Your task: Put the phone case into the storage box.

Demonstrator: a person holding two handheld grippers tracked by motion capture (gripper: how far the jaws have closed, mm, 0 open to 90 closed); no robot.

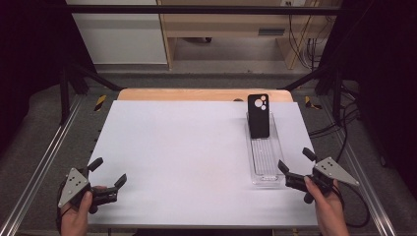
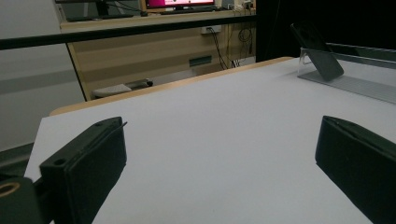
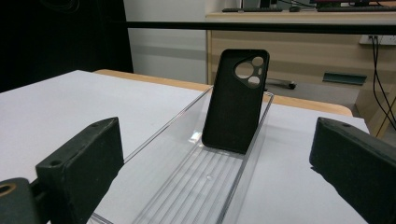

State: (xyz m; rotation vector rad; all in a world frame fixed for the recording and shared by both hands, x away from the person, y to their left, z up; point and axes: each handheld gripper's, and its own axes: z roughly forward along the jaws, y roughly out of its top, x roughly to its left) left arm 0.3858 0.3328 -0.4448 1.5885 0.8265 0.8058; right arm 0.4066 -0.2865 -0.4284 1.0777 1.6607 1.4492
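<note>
Waiting at the near edge of the white table [image 1: 187, 147], both grippers sit in the person's hands with nothing between their jaws. The left gripper [image 1: 107, 173] rests at the near left corner, jaws spread wide, well apart from anything. The right gripper [image 1: 296, 166] is at the near right, jaws also wide, its tips just beside the near end of the clear tray [image 1: 265, 162]. From the right gripper view the tray [image 3: 187, 186] runs straight away between the jaws, its ribbed floor bare up front.

Farther along, at the tray's far end, a black phone case [image 1: 258, 116] stands upright and leans back slightly, camera cutouts at the top; the right gripper view shows it [image 3: 236, 100] propped against the far wall.

This looks like the start: the reach for the case has not begun. The next move likely calls for the right gripper to travel forward over the tray, stay open, and close across the case's thin edges without tipping it.
</note>
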